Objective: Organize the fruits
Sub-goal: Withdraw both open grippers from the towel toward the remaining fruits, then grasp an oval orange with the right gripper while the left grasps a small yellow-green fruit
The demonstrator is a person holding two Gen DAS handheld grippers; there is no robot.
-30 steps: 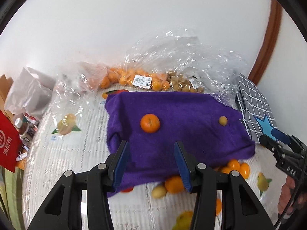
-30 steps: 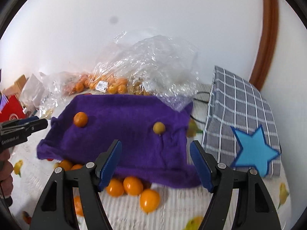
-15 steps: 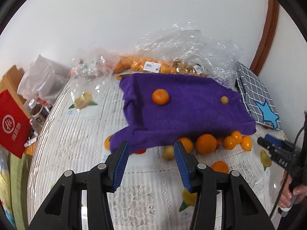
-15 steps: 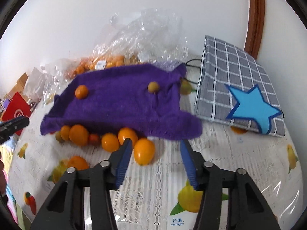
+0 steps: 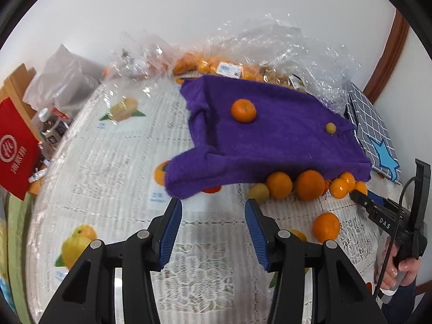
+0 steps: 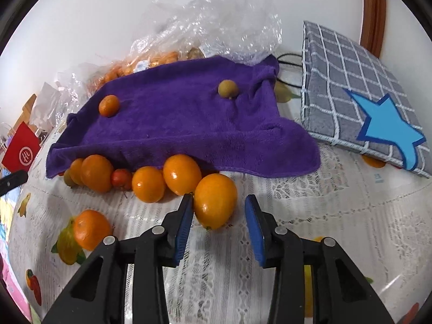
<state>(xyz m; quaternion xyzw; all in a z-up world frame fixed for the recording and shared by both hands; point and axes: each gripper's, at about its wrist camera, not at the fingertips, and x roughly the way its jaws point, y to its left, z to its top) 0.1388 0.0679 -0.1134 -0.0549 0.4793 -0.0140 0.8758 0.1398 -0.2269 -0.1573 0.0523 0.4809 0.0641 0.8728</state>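
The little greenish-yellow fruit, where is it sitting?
In the right wrist view, the greenish-yellow fruit sits on the purple towel, toward its far right, across from a small orange.

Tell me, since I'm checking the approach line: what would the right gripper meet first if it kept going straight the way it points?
Probably the oval orange fruit already between the closing jaws of the right gripper, near its left finger; behind it lies the purple towel.

White wall (image 5: 189, 21), brown wooden trim (image 5: 388, 56)
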